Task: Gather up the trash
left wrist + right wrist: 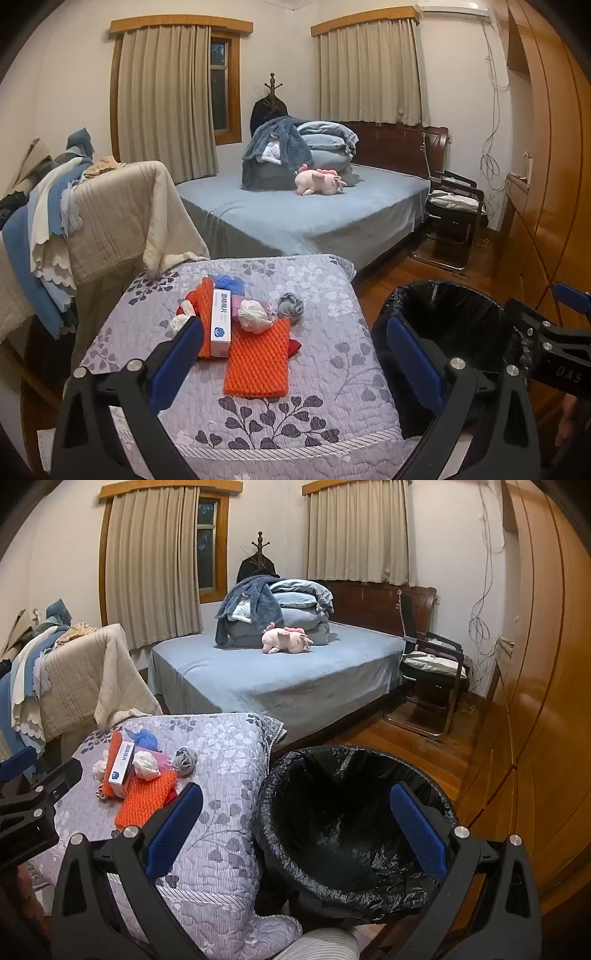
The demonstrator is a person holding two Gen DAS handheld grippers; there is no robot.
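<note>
Both grippers hang spread wide with nothing between the pads. The left gripper hovers over the quilted floral cushion, where the trash sits in a heap at the far left part. The white carton lies flat, long axis running near to far, leaning on an orange foam sleeve that points the same way. A white wad and a grey wad sit just right of the carton. The right gripper hovers over the black-lined bin, just right of the cushion.
</note>
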